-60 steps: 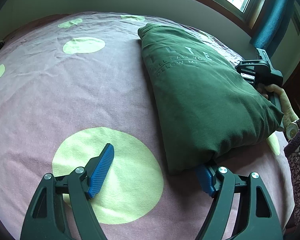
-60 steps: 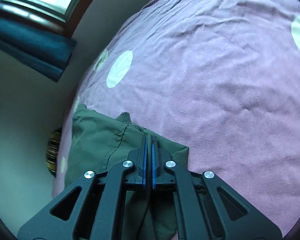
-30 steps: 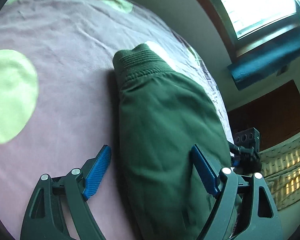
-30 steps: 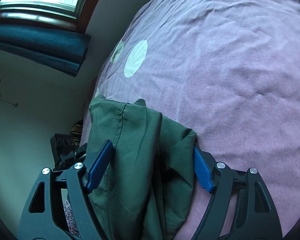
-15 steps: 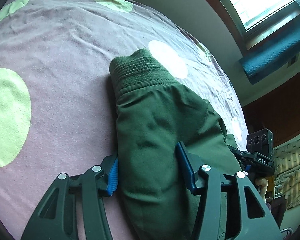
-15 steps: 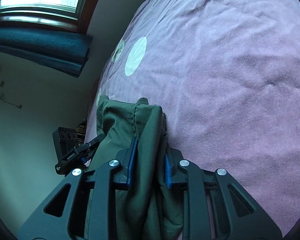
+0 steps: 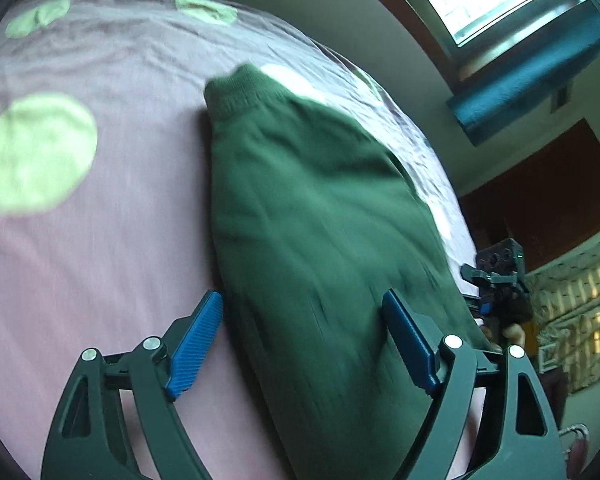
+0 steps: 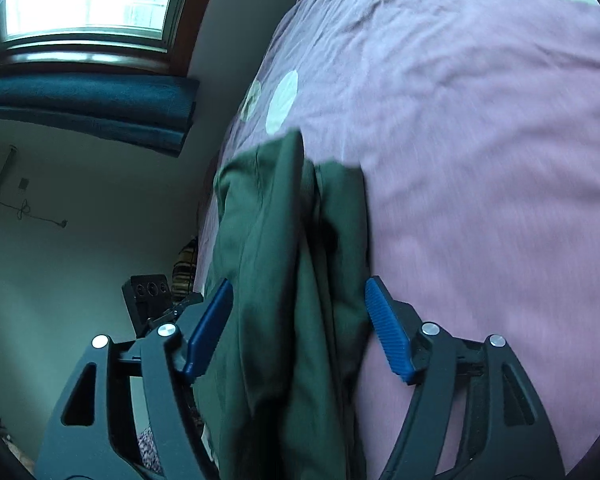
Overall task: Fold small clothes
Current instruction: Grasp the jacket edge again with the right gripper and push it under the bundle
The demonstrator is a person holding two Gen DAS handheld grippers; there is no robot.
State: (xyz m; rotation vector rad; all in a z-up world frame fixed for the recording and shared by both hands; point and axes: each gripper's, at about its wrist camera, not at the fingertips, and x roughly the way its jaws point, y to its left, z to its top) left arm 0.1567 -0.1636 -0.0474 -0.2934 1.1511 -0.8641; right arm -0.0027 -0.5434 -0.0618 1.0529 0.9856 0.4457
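**Releasing a folded garment: both grippers opened around the bundle**

The dark green folded garment with a ribbed knit cuff (image 7: 320, 216) lies as a long bundle on the mauve bedsheet with pale green dots (image 7: 100, 240), its cuff end pointing away from the left wrist camera and towards the window side of the room. The left gripper (image 7: 304, 344) straddles the near end of the garment: its jaws have just been opening, and the blue ribbed pads (image 7: 196, 338) now stand off the cloth on either side, so the fabric sits between them but is not pinched. The right gripper (image 8: 300, 330) is placed likewise at the opposite end of the garment (image 8: 292, 280), where several layered edges show; its jaws too have just been opening and hold nothing. Both views are motion-blurred.

The step in hand appears to be letting go after a fold. To do it well, judged from the lie of the cloth:

- Draw each gripper straight back along its own fingers, away from the garment, so that no pad drags a layer.
- Keep the pads wide until they are clear of the garment's edges.
- Watch the layered edges at the right gripper's end: they look loose and could spring open if brushed.
- Leave the cuff end undisturbed on the bedsheet.
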